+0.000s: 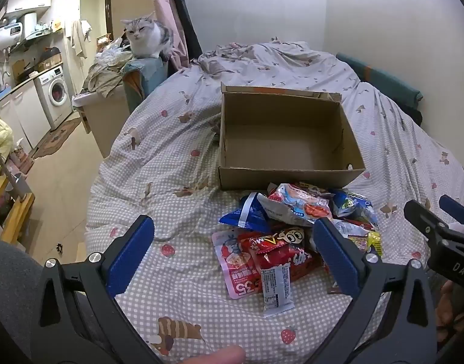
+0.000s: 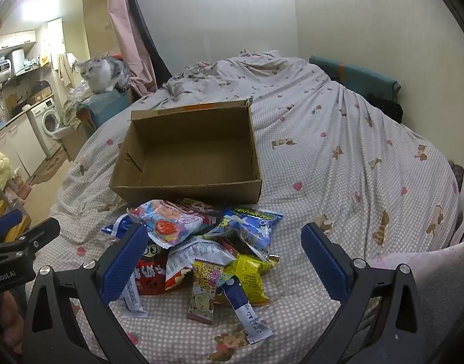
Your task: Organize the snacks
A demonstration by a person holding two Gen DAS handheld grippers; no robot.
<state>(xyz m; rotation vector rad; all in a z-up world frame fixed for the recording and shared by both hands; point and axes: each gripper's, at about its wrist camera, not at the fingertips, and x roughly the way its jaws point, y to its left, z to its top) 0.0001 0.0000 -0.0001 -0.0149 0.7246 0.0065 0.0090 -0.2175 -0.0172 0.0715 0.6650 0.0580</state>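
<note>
Left wrist view: left gripper hanging over the bed, jaws spread wide, nothing between the pads, tilted down toward the snack pile. Red packet with cartoon eyes framed between the blue fingers, likely the nearest pick. Cardboard box just beyond the pile, open-topped and bare inside, apparently set there as the container so each packet needs only a short carry. Right wrist view: right gripper likewise agape and unloaded, aimed at the same heap, yellow packet and blue packet lying ahead of it. Pile on the checked duvet, touching the box front. Grey-and-white cat perched well apart, watching.
</note>
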